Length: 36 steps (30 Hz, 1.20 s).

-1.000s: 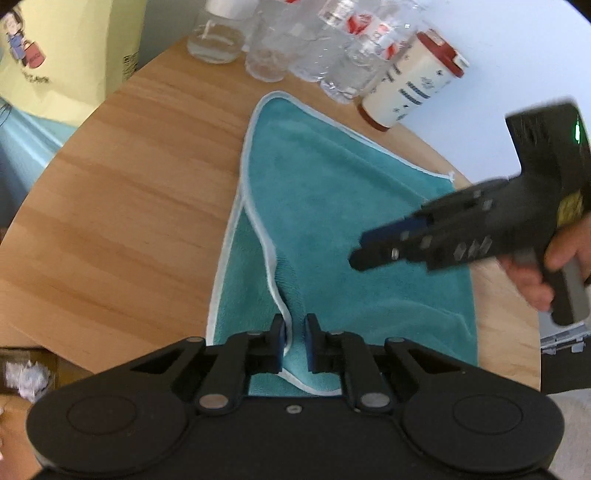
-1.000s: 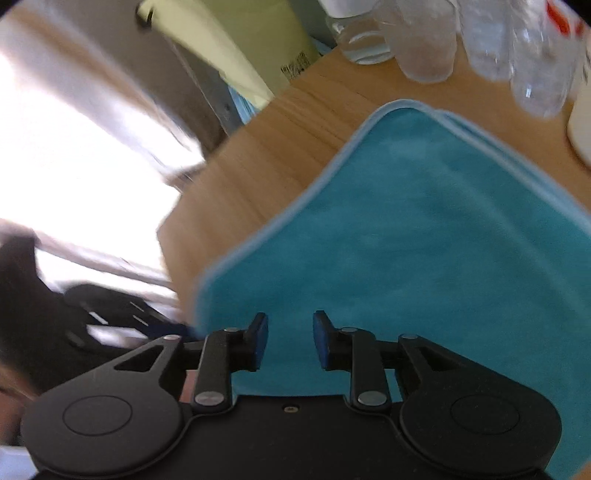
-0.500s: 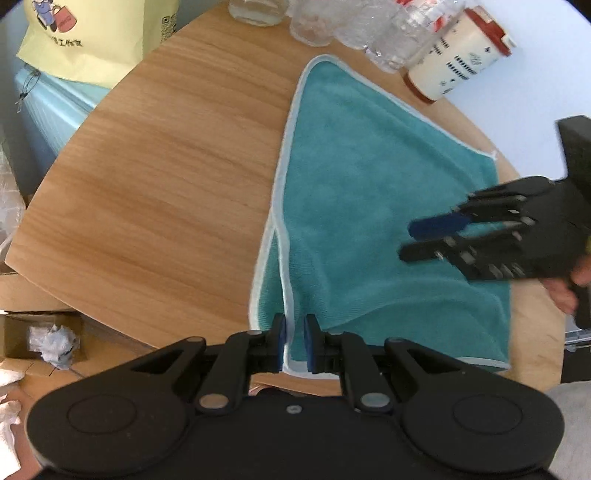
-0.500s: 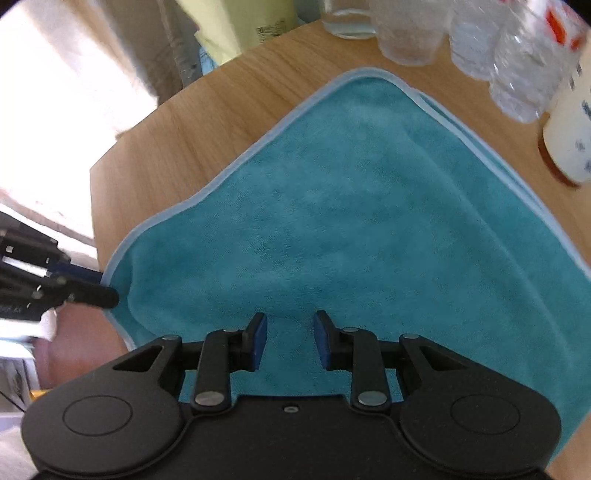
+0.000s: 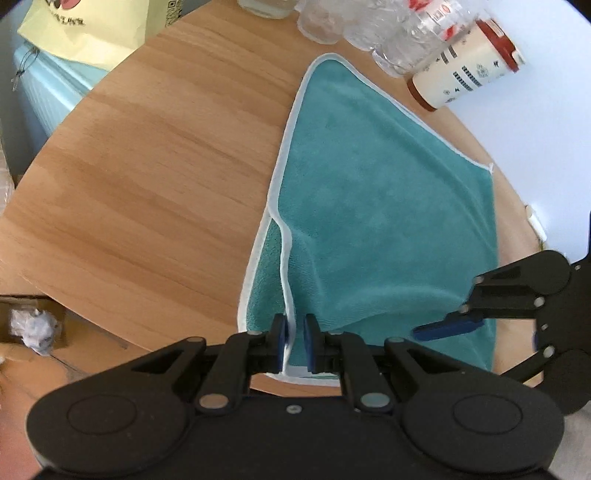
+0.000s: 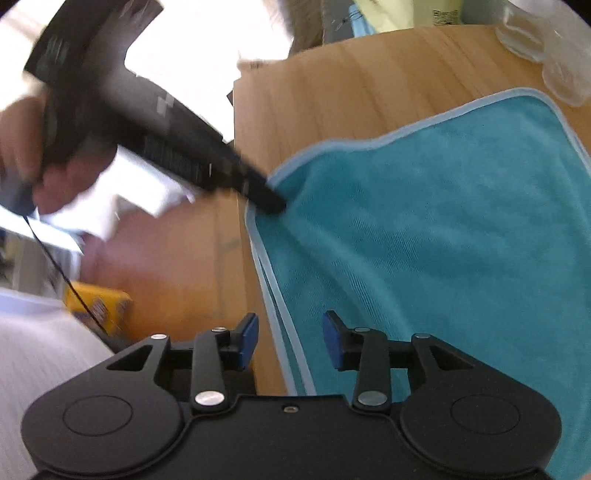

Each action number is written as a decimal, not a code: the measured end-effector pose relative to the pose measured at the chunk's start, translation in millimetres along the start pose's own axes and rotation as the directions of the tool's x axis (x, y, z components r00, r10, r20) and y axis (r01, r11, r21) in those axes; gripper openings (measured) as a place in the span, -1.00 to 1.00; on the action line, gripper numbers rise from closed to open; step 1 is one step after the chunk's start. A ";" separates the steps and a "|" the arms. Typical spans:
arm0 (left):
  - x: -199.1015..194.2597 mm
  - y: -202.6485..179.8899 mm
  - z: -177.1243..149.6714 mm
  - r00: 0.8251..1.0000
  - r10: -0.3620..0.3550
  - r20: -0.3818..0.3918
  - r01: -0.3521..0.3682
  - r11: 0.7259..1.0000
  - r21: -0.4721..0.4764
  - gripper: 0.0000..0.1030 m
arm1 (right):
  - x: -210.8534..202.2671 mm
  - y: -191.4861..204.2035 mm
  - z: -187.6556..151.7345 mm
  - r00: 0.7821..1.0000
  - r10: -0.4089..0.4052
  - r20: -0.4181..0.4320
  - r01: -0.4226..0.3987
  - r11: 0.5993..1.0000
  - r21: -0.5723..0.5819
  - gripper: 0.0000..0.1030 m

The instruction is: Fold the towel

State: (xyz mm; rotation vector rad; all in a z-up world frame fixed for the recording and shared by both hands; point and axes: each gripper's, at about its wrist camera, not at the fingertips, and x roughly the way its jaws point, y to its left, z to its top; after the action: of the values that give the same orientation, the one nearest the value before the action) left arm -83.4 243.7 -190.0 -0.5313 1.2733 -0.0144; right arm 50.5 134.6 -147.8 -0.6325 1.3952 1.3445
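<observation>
A teal towel (image 5: 376, 221) with a pale blue hem lies folded on the round wooden table (image 5: 155, 177). My left gripper (image 5: 294, 342) is shut on the towel's near corner, pinching the hem at the table's front edge. It shows in the right wrist view (image 6: 271, 201) gripping that corner. My right gripper (image 6: 290, 338) is open, straddling the towel's (image 6: 443, 236) near edge. In the left wrist view it (image 5: 448, 326) hovers at the towel's right near corner.
Clear plastic cups and bottles (image 5: 373, 29) and a red-lidded paper cup (image 5: 465, 70) stand at the table's far edge, just beyond the towel. A yellow bag (image 5: 96, 26) stands far left. A cardboard box (image 5: 29, 325) lies below the table's left edge.
My right gripper has swung from over the towel's middle down to its near right edge and opened wider. My left gripper has kept its hold on the corner.
</observation>
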 end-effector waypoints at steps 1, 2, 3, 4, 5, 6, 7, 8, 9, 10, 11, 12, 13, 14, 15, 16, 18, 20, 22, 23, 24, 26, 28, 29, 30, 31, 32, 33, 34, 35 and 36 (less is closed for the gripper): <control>1.8 0.2 -0.9 1.000 0.008 -0.007 -0.008 1.000 0.007 -0.80 | -0.5 0.0 -3.4 1.000 -0.009 -0.009 0.009 1.000 0.001 -0.16; 3.7 0.5 -0.4 1.000 0.013 -0.012 -0.013 1.000 0.011 -0.80 | -2.6 -2.2 -10.6 0.999 -0.021 -0.025 0.021 1.000 0.006 -0.16; 6.1 0.1 -0.7 1.000 0.022 -0.021 -0.022 0.999 0.024 -0.80 | -5.3 -5.1 -19.1 0.999 -0.034 -0.043 0.035 0.999 0.011 -0.16; 8.7 -1.1 -1.2 0.999 0.036 -0.028 -0.035 0.999 0.039 -0.80 | -7.9 -6.7 -25.5 0.998 -0.040 -0.051 0.041 0.999 0.016 -0.16; 10.9 -2.4 -1.3 0.999 0.043 -0.033 -0.041 0.998 0.048 -0.80 | -11.3 -8.7 -34.7 0.997 -0.039 -0.064 0.041 0.999 0.029 -0.16; 12.4 -3.5 -1.8 0.998 0.044 -0.040 -0.042 0.997 0.058 -0.80 | -13.8 -9.5 -42.2 0.996 -0.043 -0.074 0.045 0.998 0.034 -0.16; 13.6 -4.6 -2.7 0.998 0.045 -0.046 -0.042 0.997 0.069 -0.80 | -15.9 -9.6 -48.6 0.996 -0.048 -0.080 0.051 0.998 0.035 -0.16; 15.3 -5.5 -3.2 0.997 0.051 -0.051 -0.046 0.996 0.078 -0.80 | -18.1 -10.0 -58.5 0.994 -0.064 -0.087 0.068 0.997 0.042 -0.16; 16.3 -6.3 -3.1 0.997 0.056 -0.054 -0.051 0.995 0.086 -0.80 | -20.4 -10.5 -69.6 0.992 -0.084 -0.093 0.088 0.995 0.050 -0.16; 16.4 -6.9 -2.6 0.997 0.059 -0.054 -0.054 0.994 0.092 -0.80 | -18.9 -12.2 -76.8 0.991 -0.093 -0.093 0.099 0.993 0.059 -0.16; 15.9 -7.1 -2.0 0.997 0.059 -0.053 -0.054 0.994 0.091 -0.80 | -21.2 -13.1 -85.6 0.991 -0.104 -0.086 0.111 0.990 0.083 -0.16; 15.8 -7.1 -1.3 0.997 0.059 -0.057 -0.054 0.995 0.089 -0.79 | -25.4 -13.6 -95.5 0.990 -0.116 -0.077 0.124 0.986 0.112 -0.16; 16.1 -7.5 -0.4 0.996 0.061 -0.060 -0.056 0.994 0.089 -0.79 | -26.1 -13.0 -102.0 0.989 -0.124 -0.075 0.133 0.983 0.127 -0.16; 16.2 -7.8 0.0 0.996 0.064 -0.061 -0.058 0.994 0.091 -0.79 | -26.9 -11.6 -110.6 0.987 -0.140 -0.079 0.150 0.979 0.139 -0.16; 16.6 -8.2 -0.1 0.996 0.066 -0.061 -0.061 0.994 0.091 -0.79 | -28.1 -10.1 -118.3 0.983 -0.162 -0.082 0.172 0.974 0.144 -0.16; 17.0 -8.8 -0.2 0.996 0.069 -0.061 -0.063 0.994 0.089 -0.79 | -28.7 -8.9 -123.0 0.981 -0.173 -0.083 0.183 0.973 0.143 -0.16; 17.2 -10.2 -0.8 0.995 0.076 -0.059 -0.071 0.994 0.085 -0.79 | -25.1 -7.3 -128.2 0.978 -0.195 -0.070 0.203 0.968 0.147 -0.16; 17.7 -12.0 -0.1 0.995 0.085 -0.056 -0.080 0.994 0.080 -0.79 | -20.6 -7.3 -128.8 0.979 -0.196 -0.062 0.203 0.968 0.145 -0.16; 17.7 -15.3 -0.6 0.994 0.100 -0.049 -0.095 0.992 0.083 -0.79 | -15.2 -2.3 -129.2 0.975 -0.214 -0.063 0.220 0.971 0.099 -0.19; 17.8 -16.8 -1.0 0.993 0.108 -0.045 -0.104 0.991 0.087 -0.79 | -12.9 0.5 -129.4 0.972 -0.226 -0.064 0.230 0.970 0.074 -0.22; 18.4 -18.4 -1.7 0.992 0.116 -0.042 -0.112 0.990 0.088 -0.79 | -8.6 2.1 -128.9 0.968 -0.243 -0.066 0.247 0.967 0.056 -0.42; 19.0 -20.0 -2.4 0.991 0.131 -0.030 -0.127 0.987 0.095 -0.80 | -5.0 -0.6 -127.6 0.971 -0.231 -0.061 0.235 0.969 0.079 -0.83; 18.6 -20.9 -2.8 0.990 0.140 -0.017 -0.137 0.985 0.102 -0.86 | -3.9 -3.5 -126.5 0.976 -0.211 -0.050 0.216 0.971 0.102 -0.83; 18.1 -21.1 -2.6 0.990 0.142 -0.011 -0.140 0.985 0.105 -0.86 | -7.2 -4.3 -126.9 0.979 -0.199 -0.038 0.202 0.974 0.104 -0.84; 17.4 -21.5 -2.3 0.987 0.158 0.001 -0.157 0.982 0.107 -0.86 | -11.2 -5.2 -127.9 0.982 -0.187 -0.027 0.189 0.976 0.110 -0.85; 17.4 -20.9 -1.9 0.985 0.170 0.002 -0.169 0.980 0.104 -0.86 | -15.2 -6.2 -129.0 0.984 -0.177 -0.018 0.177 0.977 0.118 -0.85; 17.4 -20.2 -1.6 0.985 0.172 -0.002 -0.171 0.980 0.099 -0.86 | -19.5 -7.0 -130.4 0.987 -0.159 -0.008 0.159 0.979 0.125 -0.85; 16.4 -19.1 -0.7 0.985 0.175 -0.002 -0.174 0.981 0.085 -0.86 | -23.9 -7.8 -131.9 0.990 -0.139 0.002 0.137 0.982 0.131 -0.85; 15.1 -18.8 0.1 0.984 0.178 -0.005 -0.177 0.981 0.079 -0.86 | -28.4 -8.6 -133.3 0.993 -0.118 0.012 0.116 0.984 0.137 -0.85; 13.3 -19.1 0.0 0.984 0.178 -0.005 -0.177 0.981 0.077 -0.86 | -31.4 -7.9 -134.4 0.994 -0.111 0.011 0.109 0.987 0.122 -0.85; 11.2 -19.3 -0.5 0.984 0.176 -0.003 -0.175 0.982 0.076 -0.86 | -33.5 -8.4 -135.5 0.995 -0.100 0.013 0.098 0.989 0.114 -0.85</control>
State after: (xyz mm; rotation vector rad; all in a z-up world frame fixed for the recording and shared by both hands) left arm -75.1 223.2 -192.8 -0.3532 1.3204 0.0826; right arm 25.8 -3.0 -145.0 -0.6048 1.3962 1.1814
